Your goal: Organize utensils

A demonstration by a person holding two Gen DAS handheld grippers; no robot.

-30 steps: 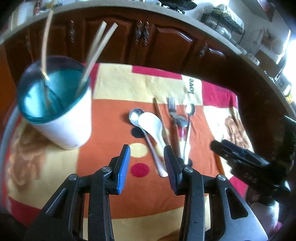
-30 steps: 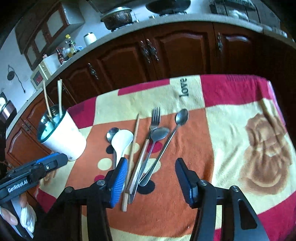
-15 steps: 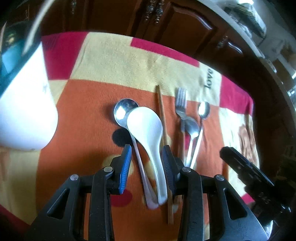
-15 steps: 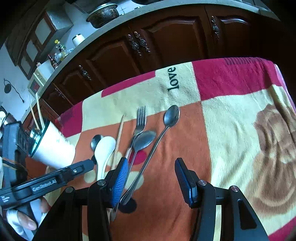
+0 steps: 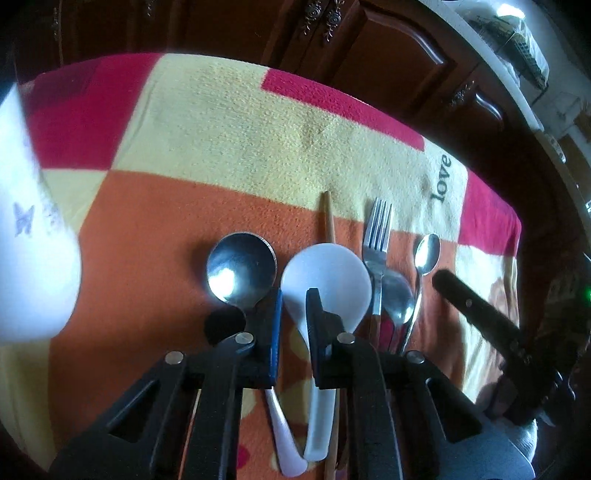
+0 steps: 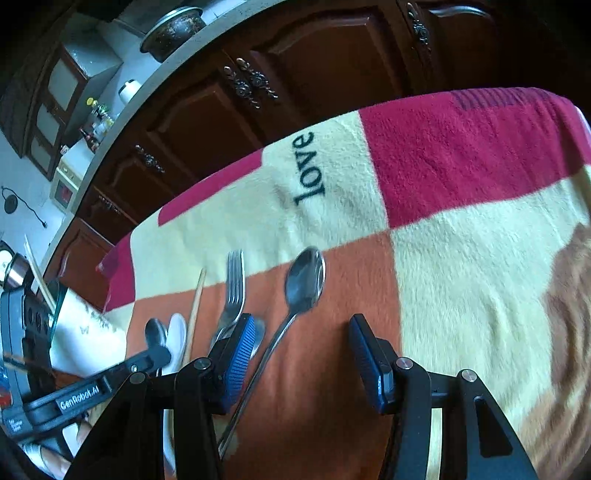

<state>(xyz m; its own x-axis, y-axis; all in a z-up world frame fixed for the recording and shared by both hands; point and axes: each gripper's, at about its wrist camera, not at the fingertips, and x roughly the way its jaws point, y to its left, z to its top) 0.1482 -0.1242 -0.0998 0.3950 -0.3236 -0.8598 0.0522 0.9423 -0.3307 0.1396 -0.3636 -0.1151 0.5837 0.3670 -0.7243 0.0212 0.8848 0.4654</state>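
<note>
Several utensils lie side by side on the patterned blanket [image 5: 229,122]. My left gripper [image 5: 294,317] points down at them, and its jaws are closing with the pads against the neck of the white ceramic spoon [image 5: 332,280]. A big metal spoon [image 5: 240,266] lies just left of it. To the right are a chopstick [image 5: 327,218], a fork [image 5: 378,229] and two smaller spoons [image 5: 426,254]. My right gripper [image 6: 303,350] hangs open low over the long metal spoon [image 6: 304,284], whose handle runs between its fingers, near the blue pad. The white cup [image 6: 85,332] holds chopsticks.
Dark wooden cabinets [image 6: 295,74] stand close behind the table's far edge. A counter above them carries a pot [image 6: 173,29]. The left gripper's body [image 6: 85,395] and a gloved hand fill the lower left of the right wrist view. The blanket's right half [image 6: 480,258] is bare.
My left gripper has come down over the spoons and narrowed its jaws onto the white spoon's neck; the cup slid to the left edge. My right gripper dropped closer to the long spoon, still open.
</note>
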